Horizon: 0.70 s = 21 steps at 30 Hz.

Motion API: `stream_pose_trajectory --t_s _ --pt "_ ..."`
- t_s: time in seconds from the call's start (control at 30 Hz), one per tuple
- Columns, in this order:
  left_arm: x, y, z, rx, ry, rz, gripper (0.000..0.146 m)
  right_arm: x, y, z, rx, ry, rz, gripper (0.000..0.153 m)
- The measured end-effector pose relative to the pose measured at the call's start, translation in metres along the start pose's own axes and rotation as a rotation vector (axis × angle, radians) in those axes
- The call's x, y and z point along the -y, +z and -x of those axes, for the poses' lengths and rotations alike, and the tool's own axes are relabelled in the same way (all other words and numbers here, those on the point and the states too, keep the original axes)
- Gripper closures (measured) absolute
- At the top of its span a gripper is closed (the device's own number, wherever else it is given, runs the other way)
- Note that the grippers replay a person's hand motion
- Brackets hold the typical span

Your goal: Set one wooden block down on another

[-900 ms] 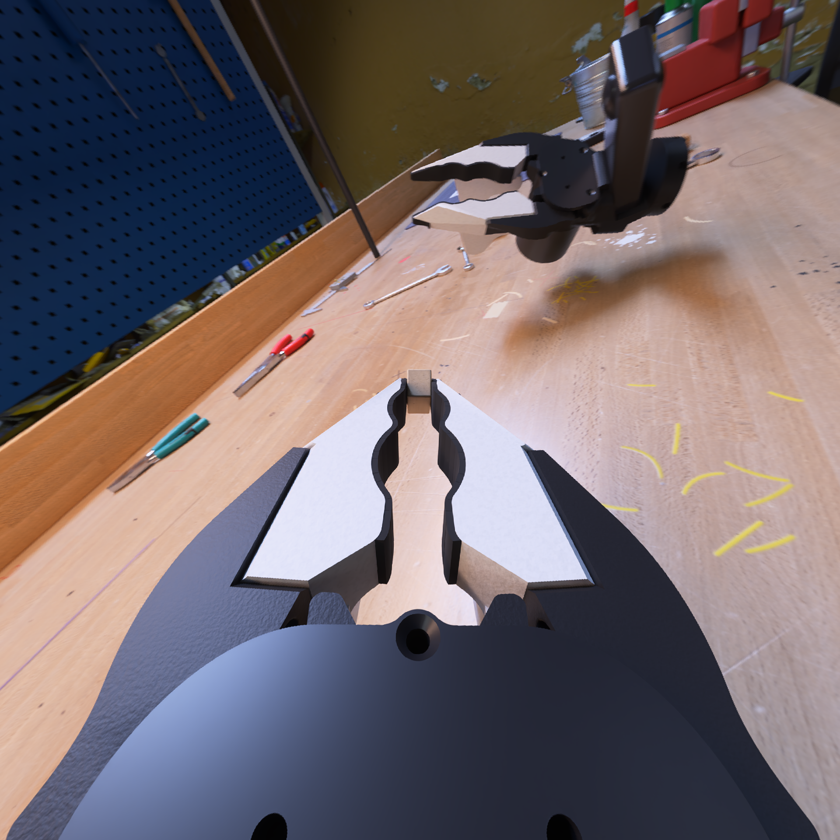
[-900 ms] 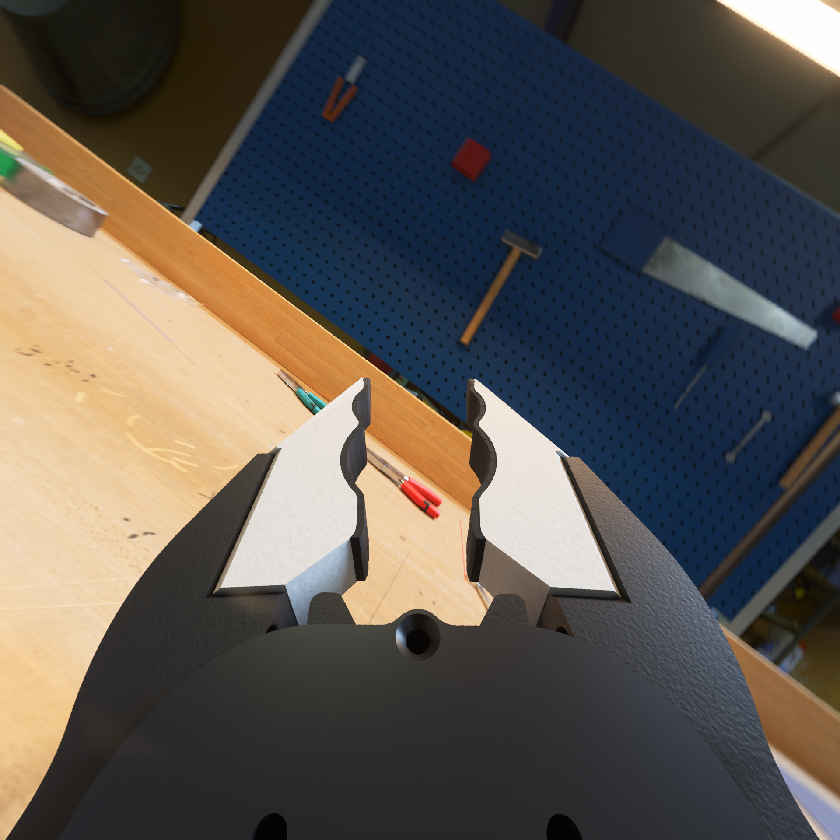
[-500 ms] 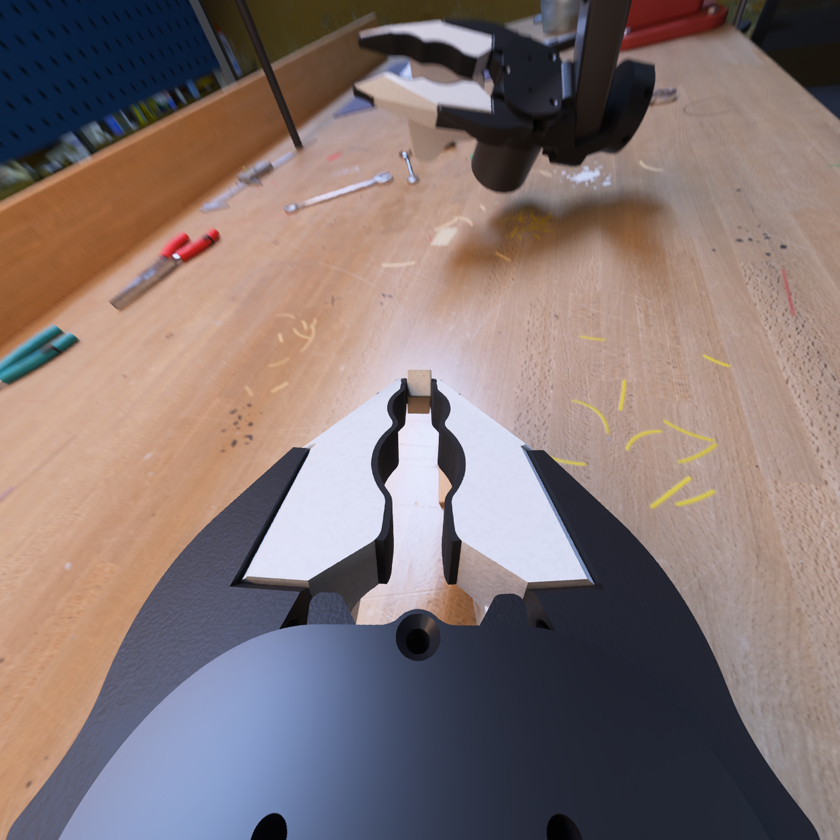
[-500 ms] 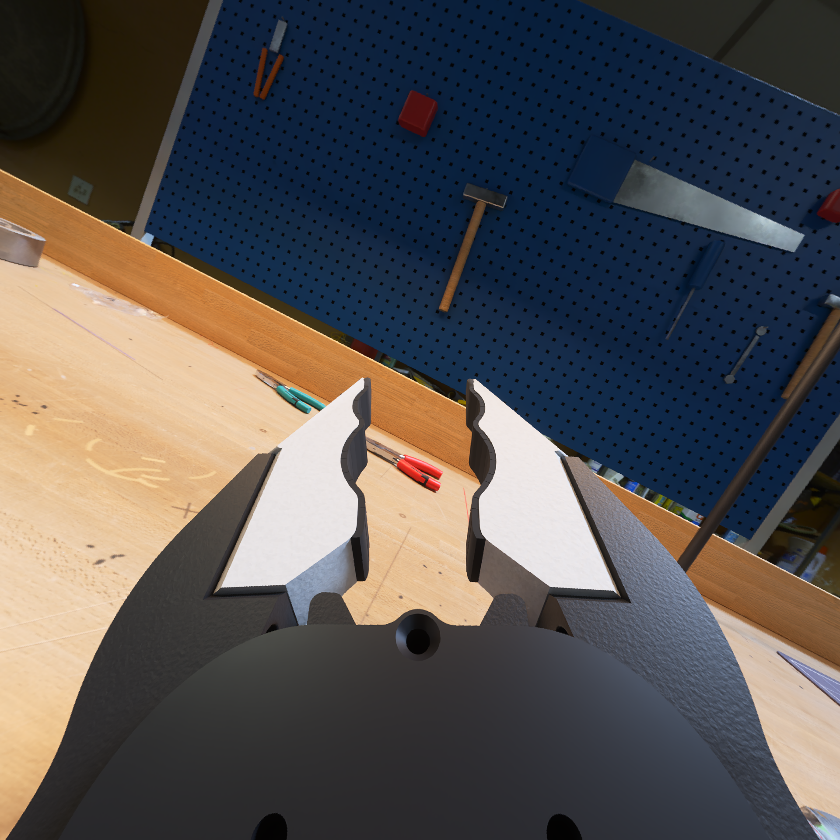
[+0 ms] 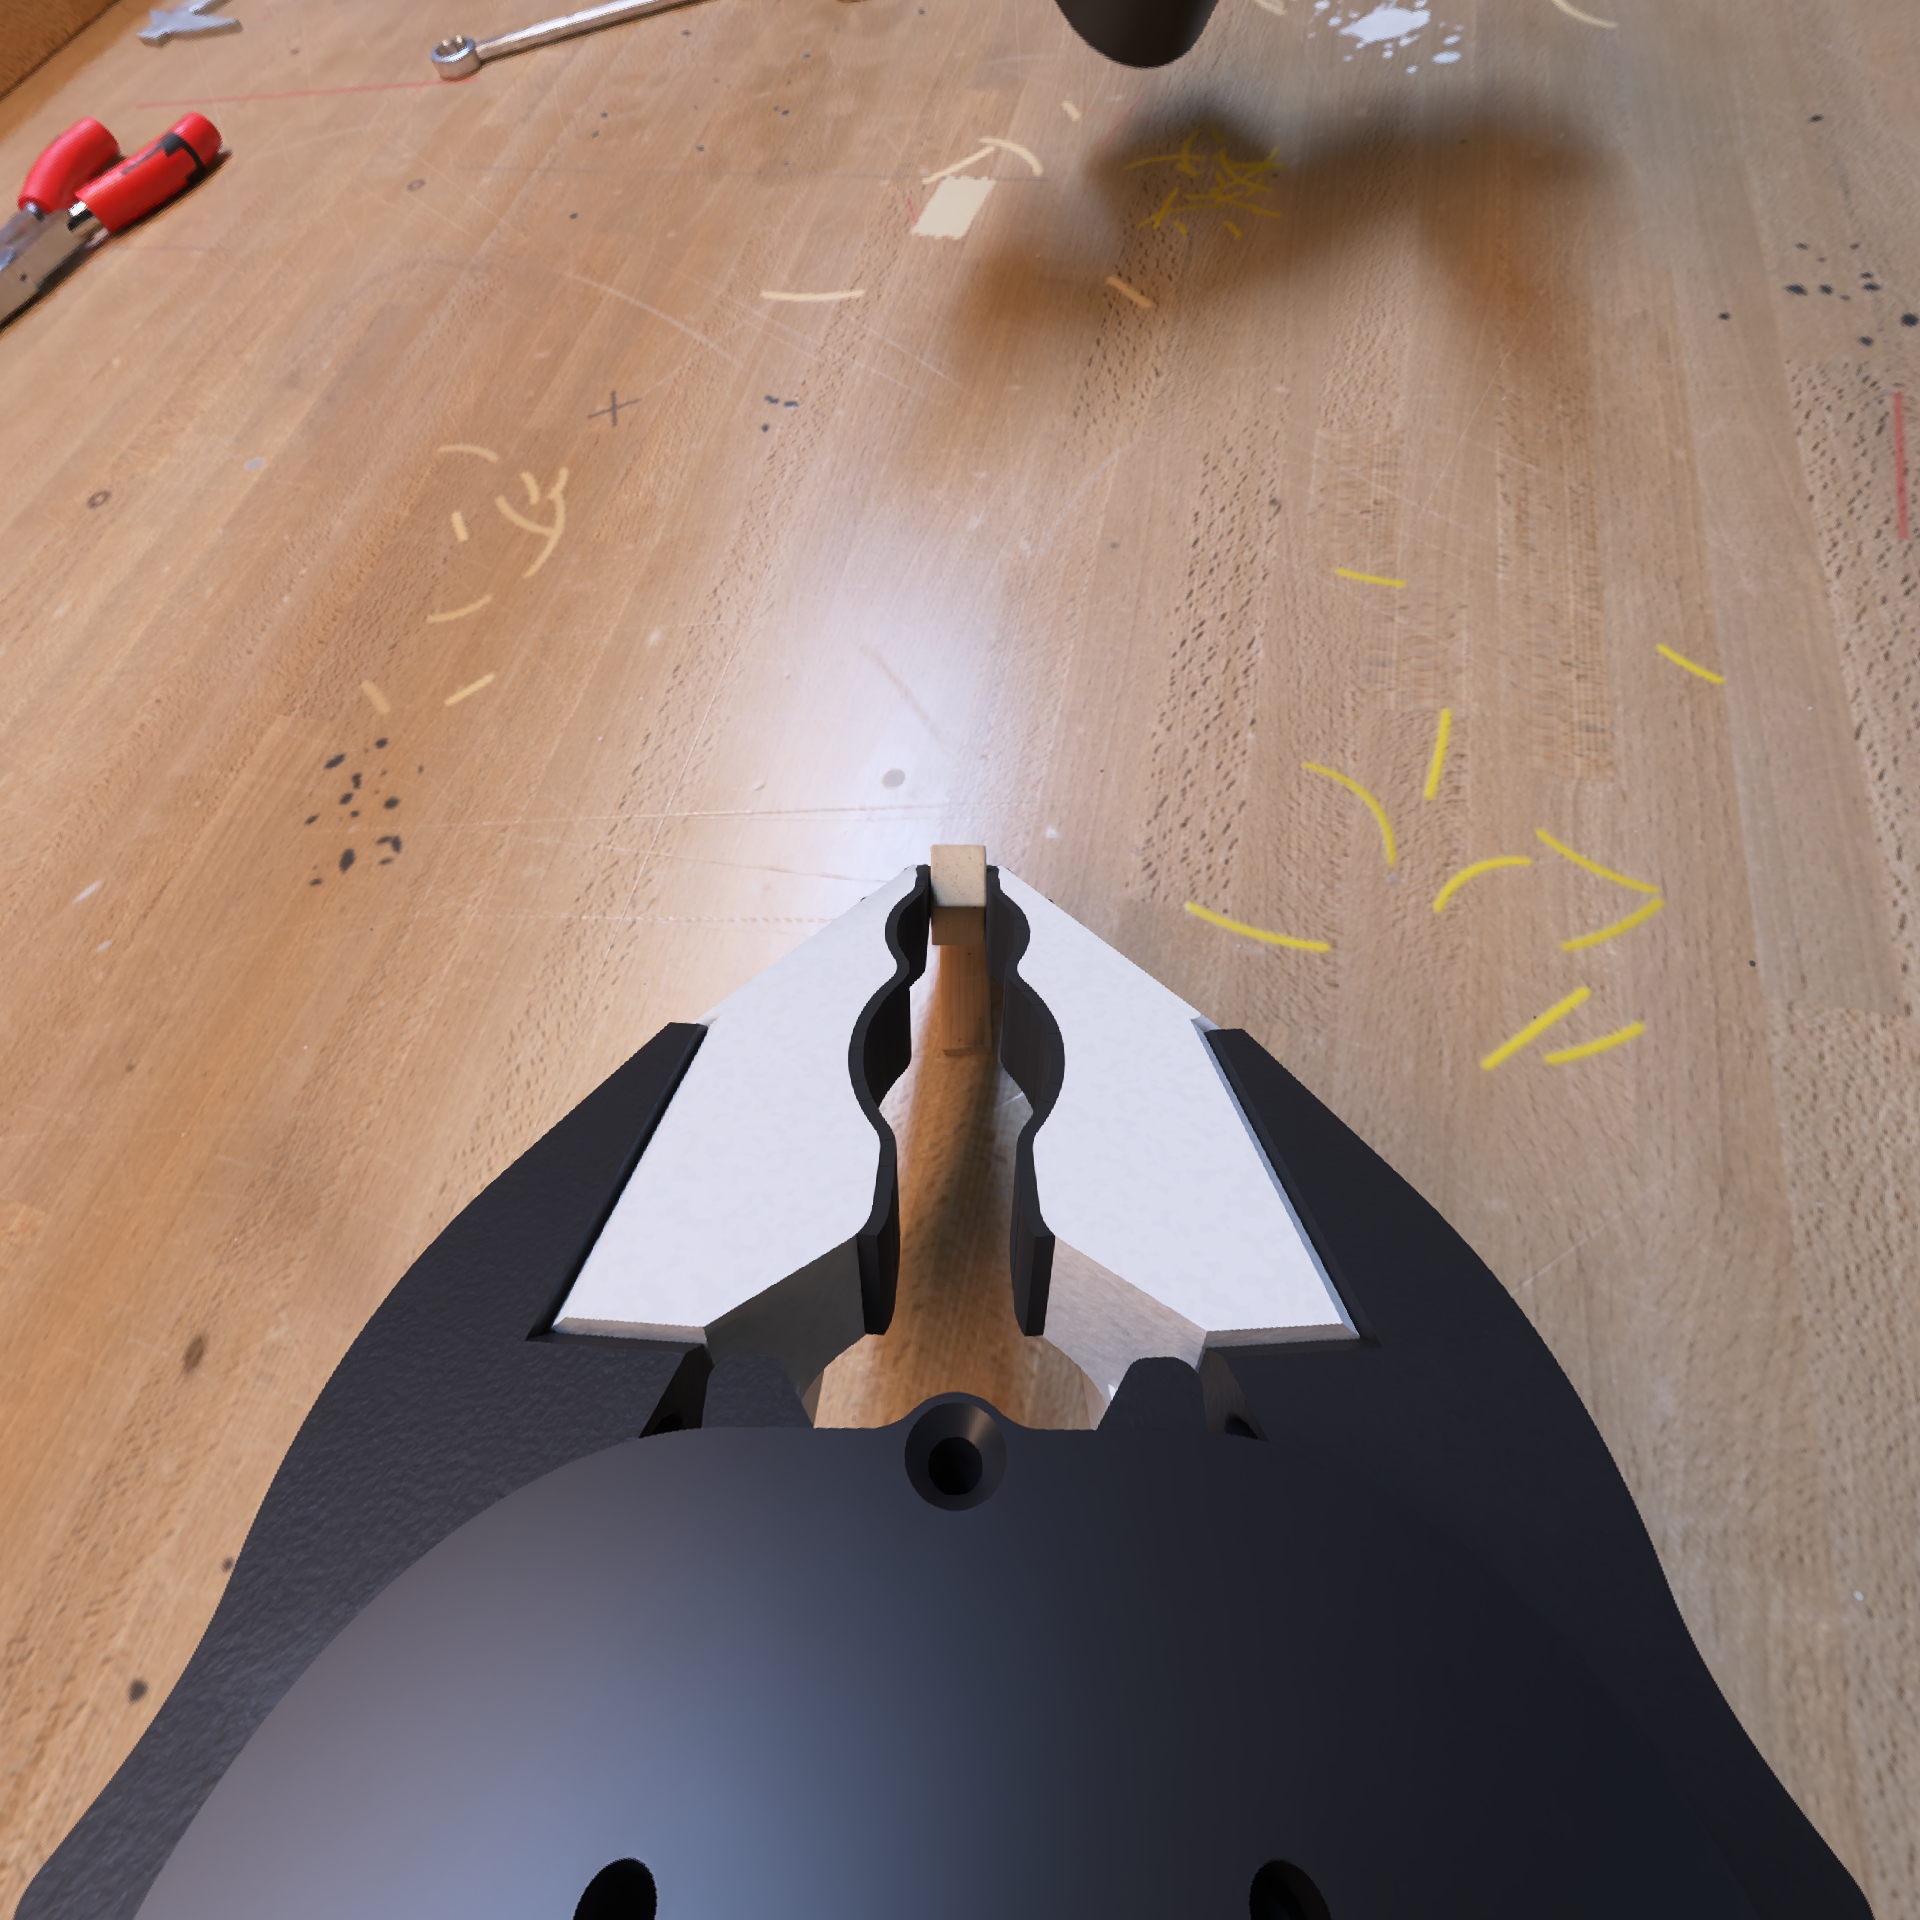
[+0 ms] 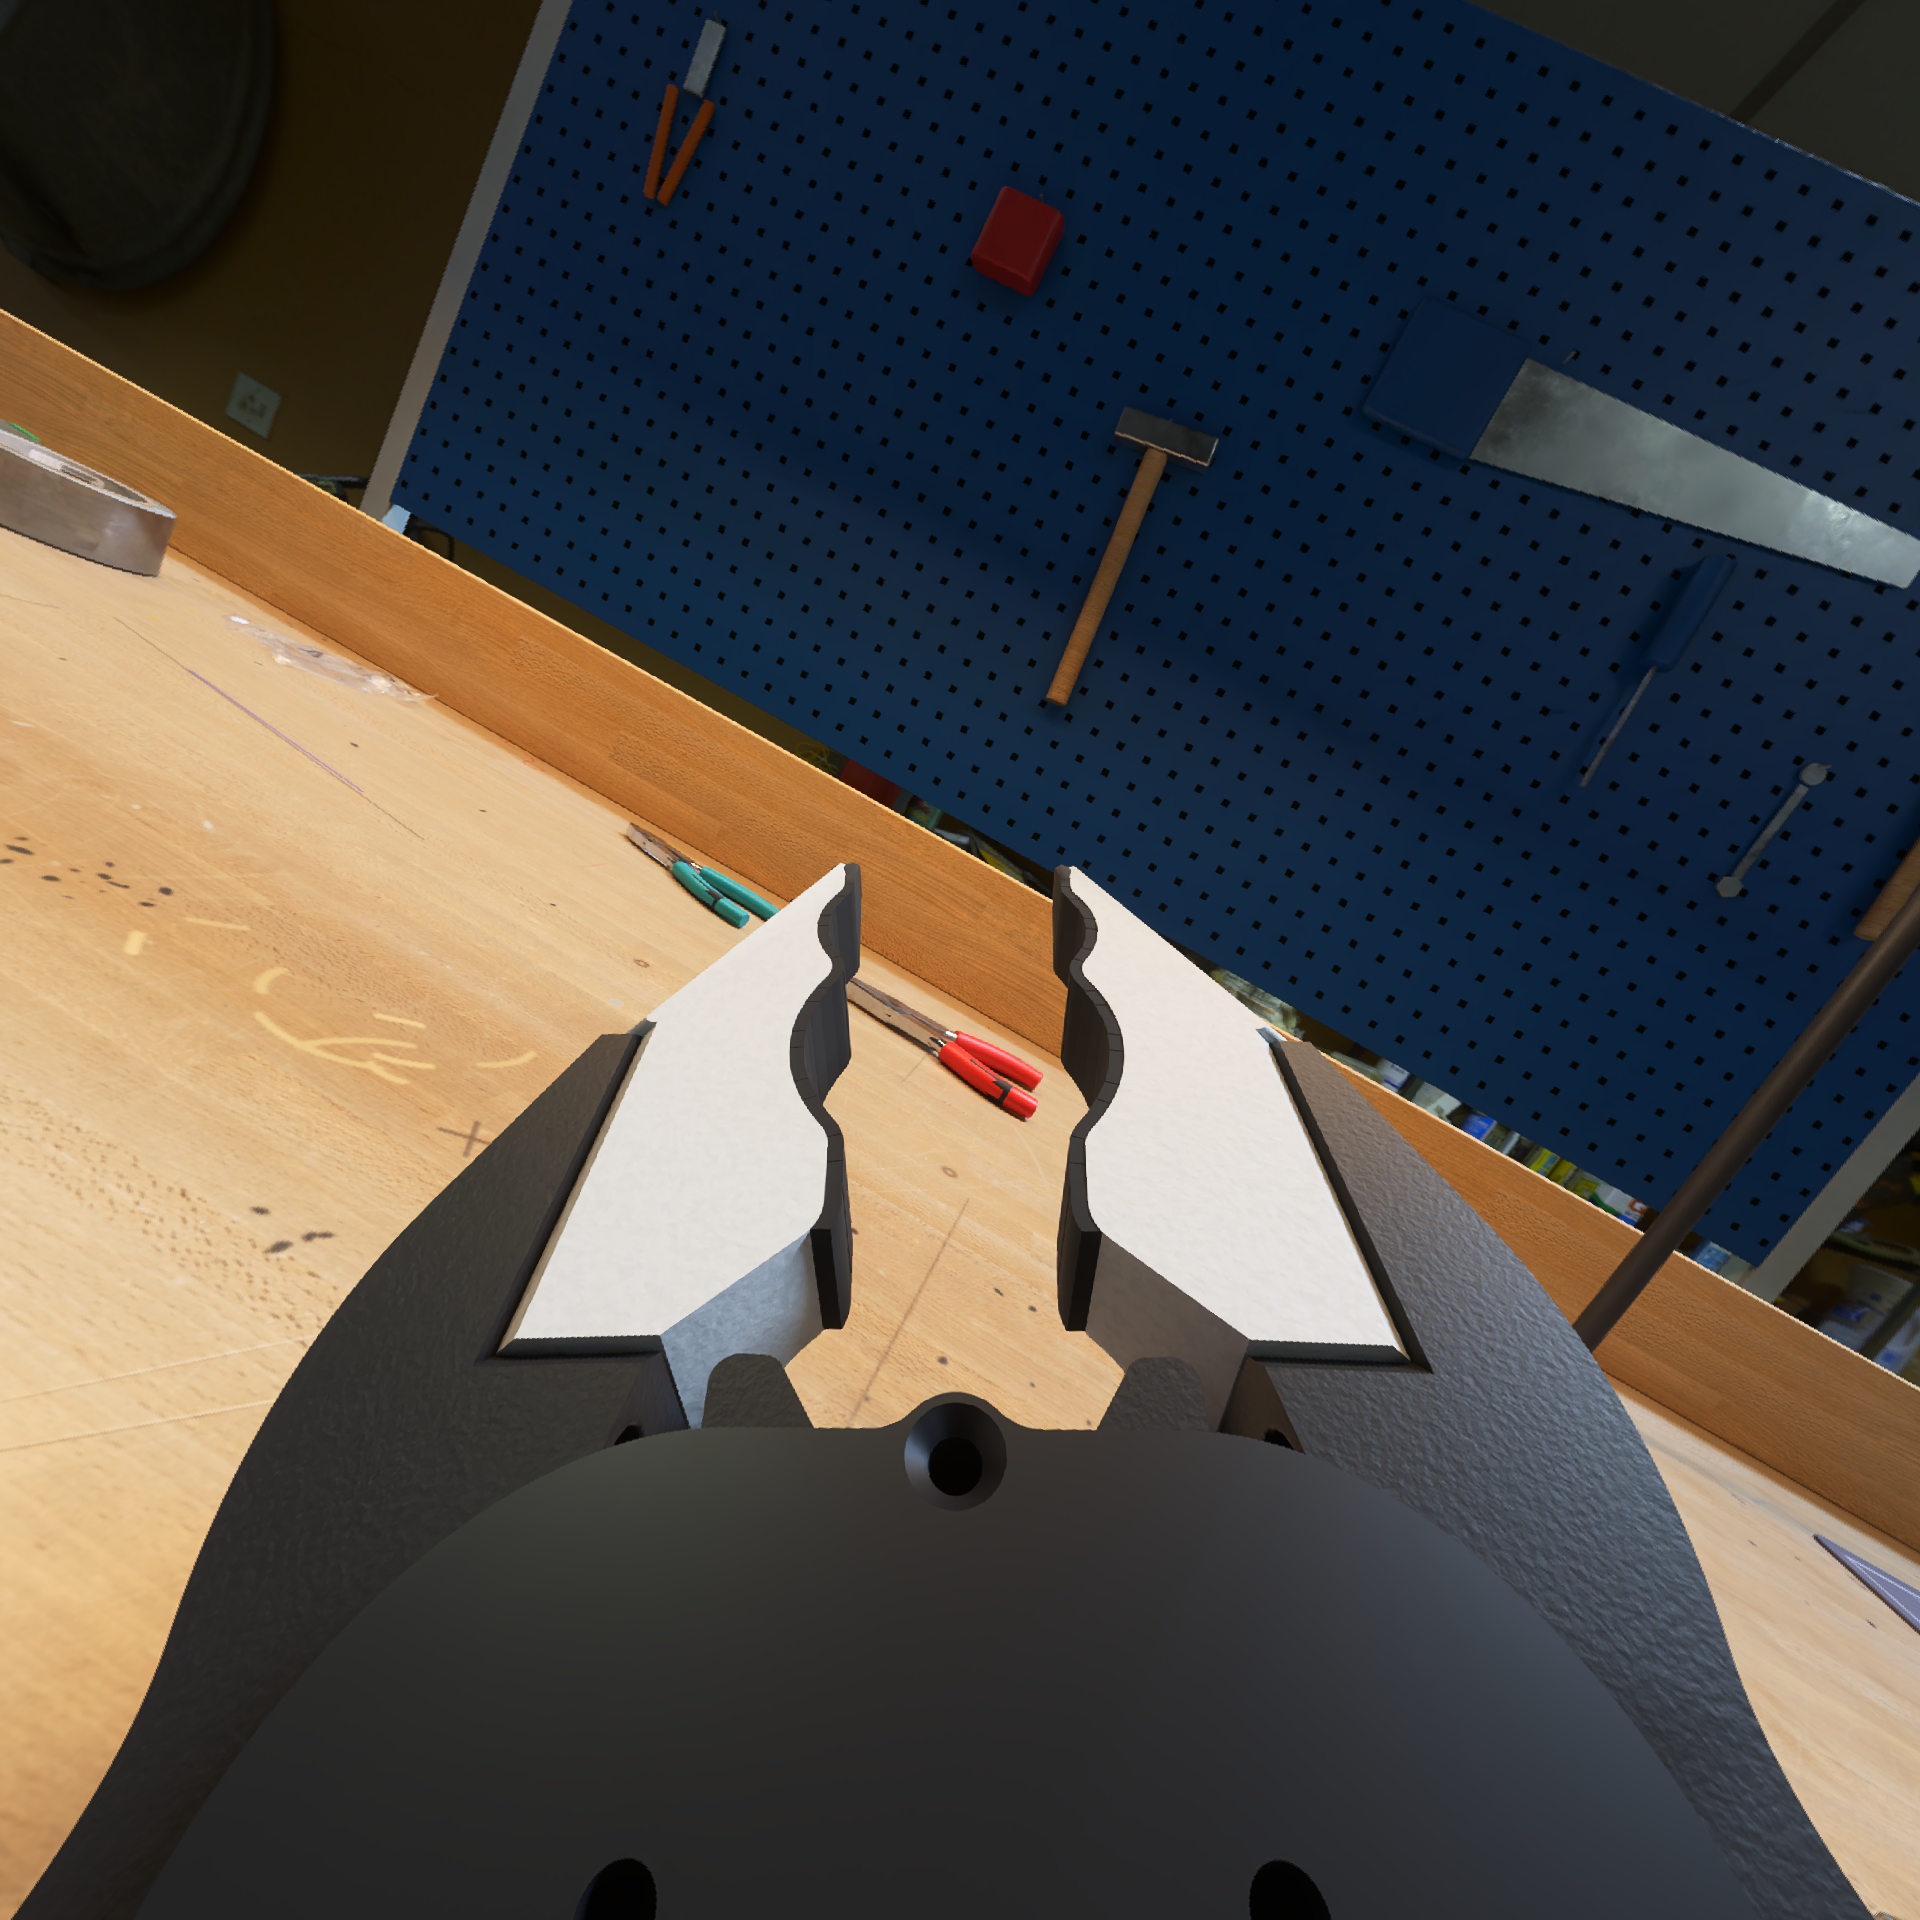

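Observation:
My left gripper (image 5: 957,889) is shut on a small pale wooden block (image 5: 957,871), pinched at the very fingertips and pointed down at the wooden workbench (image 5: 727,644). Through the gap behind the tips a pale wooden strip (image 5: 958,1003) shows below; I cannot tell whether it is a second block. My right gripper (image 6: 956,894) is open and empty, held above the bench and facing the blue pegboard (image 6: 1351,644). Only its dark underside (image 5: 1132,26) shows at the top edge of the left wrist view, with its shadow on the bench beneath.
Red-handled pliers (image 5: 114,187) (image 6: 992,1070) and teal-handled pliers (image 6: 717,894) lie near the bench's raised back board (image 6: 582,686). A wrench (image 5: 551,31) lies farther off. A metal ring (image 6: 73,509) sits at the far left. A hammer (image 6: 1122,540) and saw (image 6: 1662,468) hang on the pegboard.
My left gripper has tipped downward and come closer to the bench, still holding the block. The right gripper has slid almost out of the top of the left wrist view; it stays open.

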<state>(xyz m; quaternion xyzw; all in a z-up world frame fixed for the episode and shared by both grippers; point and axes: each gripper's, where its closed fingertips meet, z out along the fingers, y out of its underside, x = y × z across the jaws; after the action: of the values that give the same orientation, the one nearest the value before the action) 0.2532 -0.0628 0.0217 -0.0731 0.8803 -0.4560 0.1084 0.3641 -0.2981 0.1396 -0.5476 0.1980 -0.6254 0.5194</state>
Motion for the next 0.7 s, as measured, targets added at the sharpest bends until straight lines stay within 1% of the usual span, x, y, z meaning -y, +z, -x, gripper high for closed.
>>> stream_pose_trajectory --t_s 0.17,0.57,0.63,0.7 --pt "-0.0067 0.0021 -0.0003 -0.004 -0.013 0.050 0.137 0.0000 0.0004 0.0024 0.012 -0.004 0.001 0.116" --pt "-0.0079 0.0017 0.0013 -0.002 -0.053 0.056 0.137 -0.0013 0.0010 0.0044 0.023 -0.003 0.007 0.118" --pt "-0.0090 0.0019 0.0009 -0.016 -0.079 0.062 0.133 -0.0018 0.0011 0.0044 0.022 -0.005 0.009 0.118" --pt "-0.0103 0.0021 0.0001 -0.034 -0.112 0.071 0.123 -0.0026 0.0014 0.0045 0.021 -0.011 0.014 0.118"
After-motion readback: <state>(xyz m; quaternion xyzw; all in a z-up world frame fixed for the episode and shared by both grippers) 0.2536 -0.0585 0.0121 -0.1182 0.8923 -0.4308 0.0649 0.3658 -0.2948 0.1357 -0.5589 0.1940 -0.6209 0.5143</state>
